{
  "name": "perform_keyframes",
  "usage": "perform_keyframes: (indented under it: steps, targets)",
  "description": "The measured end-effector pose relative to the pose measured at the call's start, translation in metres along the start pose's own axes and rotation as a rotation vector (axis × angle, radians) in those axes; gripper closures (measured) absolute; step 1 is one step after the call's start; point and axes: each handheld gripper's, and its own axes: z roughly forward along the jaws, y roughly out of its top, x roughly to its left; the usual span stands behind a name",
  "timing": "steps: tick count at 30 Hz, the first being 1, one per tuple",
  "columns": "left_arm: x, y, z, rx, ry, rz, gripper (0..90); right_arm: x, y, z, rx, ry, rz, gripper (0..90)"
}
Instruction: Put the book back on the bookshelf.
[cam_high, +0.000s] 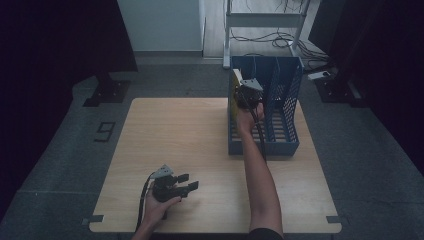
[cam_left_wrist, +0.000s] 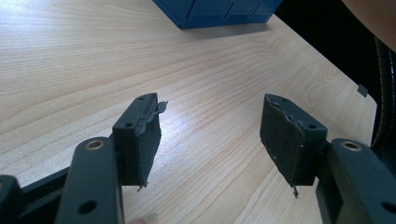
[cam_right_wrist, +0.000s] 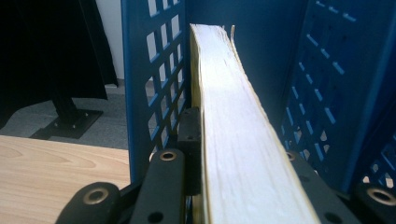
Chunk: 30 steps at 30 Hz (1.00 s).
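Note:
A blue slotted file rack (cam_high: 292, 131) stands on the right half of the wooden table (cam_high: 175, 135). My right gripper (cam_high: 248, 92) reaches into the rack's left compartment and is shut on a thick book (cam_high: 233, 102) with a yellow cover. In the right gripper view the book's white page edge (cam_right_wrist: 233, 130) runs upright between the jaws of my right gripper (cam_right_wrist: 243, 158), close to the perforated left wall (cam_right_wrist: 154, 70). My left gripper (cam_high: 187, 182) rests near the table's front left edge. It is open, and bare wood shows between the pads of my left gripper (cam_left_wrist: 212, 135).
The rack's base (cam_left_wrist: 219, 11) sits beyond the left gripper, with the person's right forearm (cam_high: 260, 175) stretched across the table between them. Behind the table are a white metal frame (cam_high: 265, 22), floor cables (cam_high: 280, 40) and a black stand foot (cam_high: 107, 92).

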Motion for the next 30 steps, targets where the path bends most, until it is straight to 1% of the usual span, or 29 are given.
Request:
perform_keyframes:
  steps: [5,7,11,13,15,16,20,25,30]
  targets:
    - [0.0,0.0,0.0,0.002,0.001,0.0,38.0,0.002,-0.001,0.002,-0.011,-0.002,-0.003,74.5]
    - [0.0,0.0,0.0,0.001,0.0,0.001,38.0,0.002,-0.002,0.003,-0.006,-0.003,-0.002,74.3]
    - [0.0,0.0,0.0,0.002,0.0,0.001,38.0,0.005,-0.003,0.003,-0.009,0.002,-0.019,72.8]
    - [0.0,0.0,0.0,0.003,-0.001,0.002,38.0,0.006,-0.003,0.002,-0.027,0.016,-0.028,70.1]
    - [-0.001,0.0,0.001,0.003,-0.002,0.002,38.0,0.006,-0.002,-0.001,-0.046,0.02,-0.034,69.0]
    - [-0.002,0.0,0.001,0.003,-0.002,0.004,38.0,0.006,-0.001,-0.002,-0.048,0.022,-0.034,68.3]
    - [-0.004,0.0,0.0,0.003,-0.007,0.009,37.9,0.002,-0.001,-0.005,-0.038,0.027,-0.049,64.8]
    - [-0.005,0.001,-0.001,0.002,-0.009,0.011,37.7,-0.002,-0.004,-0.008,-0.032,0.031,-0.042,61.4]
    - [-0.004,0.001,-0.001,0.004,-0.007,0.011,37.7,-0.002,-0.006,-0.009,-0.026,0.027,-0.045,58.7]
